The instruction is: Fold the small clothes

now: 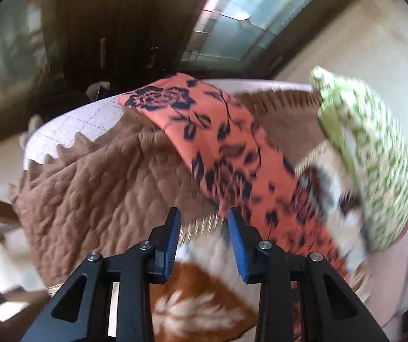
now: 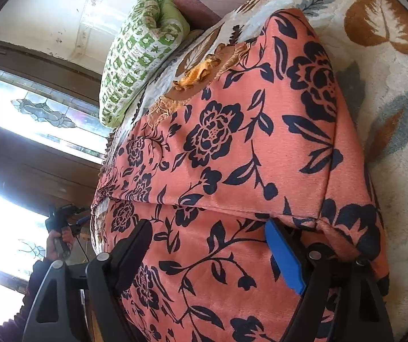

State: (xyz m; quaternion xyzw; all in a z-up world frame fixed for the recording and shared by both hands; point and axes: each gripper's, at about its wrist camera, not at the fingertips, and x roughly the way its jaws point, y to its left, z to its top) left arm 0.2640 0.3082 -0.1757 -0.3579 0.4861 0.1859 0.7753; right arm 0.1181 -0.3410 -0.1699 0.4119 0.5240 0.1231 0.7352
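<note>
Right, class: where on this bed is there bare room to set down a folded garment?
Free: the leaf-print cream blanket beside the orange floral cloth, and the brown quilted bedspread on its other side. Crowded: by the green patterned pillow.

No legible text, labels, brands, numbers or signs in either wrist view. Printed fabrics carry floral and leaf patterns only, no lettering. Left wrist view motion-blurred toward 3 o'clock; nothing readable there.
</note>
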